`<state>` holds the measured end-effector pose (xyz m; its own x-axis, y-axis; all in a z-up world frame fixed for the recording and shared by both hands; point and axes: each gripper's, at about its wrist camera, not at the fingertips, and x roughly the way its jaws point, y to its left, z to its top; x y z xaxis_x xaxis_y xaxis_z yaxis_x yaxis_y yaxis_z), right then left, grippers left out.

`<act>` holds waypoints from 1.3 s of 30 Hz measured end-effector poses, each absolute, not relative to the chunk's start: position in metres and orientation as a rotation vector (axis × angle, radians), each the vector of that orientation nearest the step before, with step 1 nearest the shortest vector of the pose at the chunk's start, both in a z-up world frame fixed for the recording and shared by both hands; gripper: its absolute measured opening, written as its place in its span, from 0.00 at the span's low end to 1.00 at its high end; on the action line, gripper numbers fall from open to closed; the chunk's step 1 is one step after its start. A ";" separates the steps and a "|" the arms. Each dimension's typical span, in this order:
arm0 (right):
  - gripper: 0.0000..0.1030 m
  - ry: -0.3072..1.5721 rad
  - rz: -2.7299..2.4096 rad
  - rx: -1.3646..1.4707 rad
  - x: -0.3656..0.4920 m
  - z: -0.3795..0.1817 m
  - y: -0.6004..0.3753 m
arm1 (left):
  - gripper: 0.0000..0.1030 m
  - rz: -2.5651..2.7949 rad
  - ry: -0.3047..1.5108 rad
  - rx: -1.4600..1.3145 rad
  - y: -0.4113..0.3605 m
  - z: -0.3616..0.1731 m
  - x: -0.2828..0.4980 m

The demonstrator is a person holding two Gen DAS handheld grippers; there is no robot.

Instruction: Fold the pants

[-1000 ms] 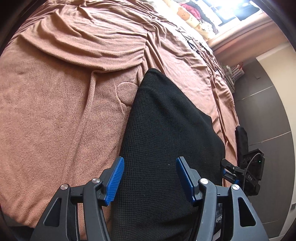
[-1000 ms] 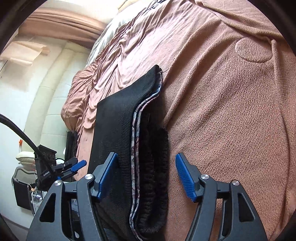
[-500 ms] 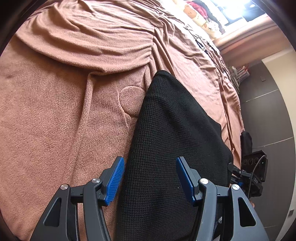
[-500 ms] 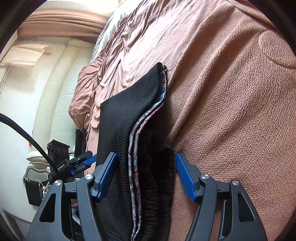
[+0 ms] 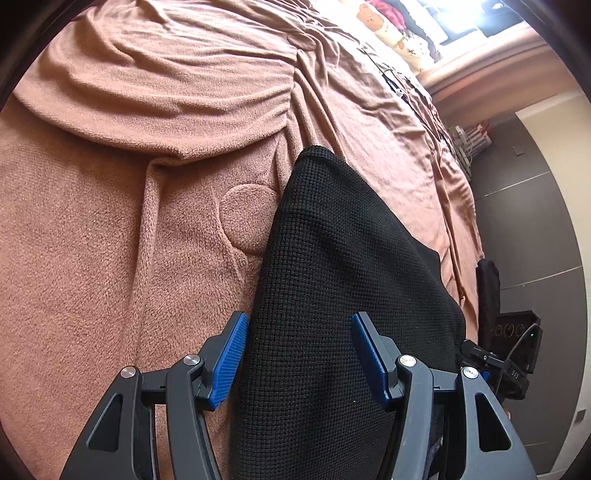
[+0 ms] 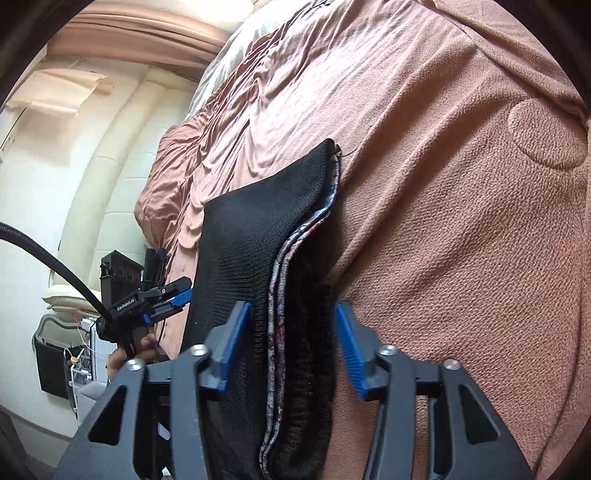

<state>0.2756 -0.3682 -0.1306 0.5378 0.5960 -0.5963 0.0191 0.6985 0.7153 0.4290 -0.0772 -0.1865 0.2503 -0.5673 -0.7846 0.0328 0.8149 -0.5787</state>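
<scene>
Black waffle-knit pants point(image 5: 343, 280) lie folded in a long stack on the brown blanket point(image 5: 122, 258). My left gripper point(image 5: 299, 354) hovers open over their near end, and its blue pads point(image 5: 229, 354) straddle the fabric without pinching it. In the right wrist view the stacked layer edges of the pants point(image 6: 295, 258) run between the pads point(image 6: 347, 343) of my right gripper point(image 6: 291, 343). Its jaws are opening and do not press the cloth. Each gripper shows in the other's view: the right one point(image 5: 509, 362) and the left one point(image 6: 162, 295), held by a hand point(image 6: 125, 354).
The wrinkled blanket covers the whole bed, with a raised fold point(image 5: 166, 122) beyond the pants. A bright window with printed cushions point(image 5: 399, 26) lies far off. Dark cabinet doors point(image 5: 535, 221) stand at the right; a cream padded headboard point(image 6: 110, 177) and a black bin point(image 6: 51, 365) at the left.
The left gripper slid forward and lower over the pants, so they fill more of its view. The right gripper's jaws have spread a little around the stack's edge.
</scene>
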 end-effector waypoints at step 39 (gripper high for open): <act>0.26 0.787 0.392 0.501 0.232 -0.058 -0.296 | 0.08 -0.578 1.031 -0.497 -0.073 -0.109 0.410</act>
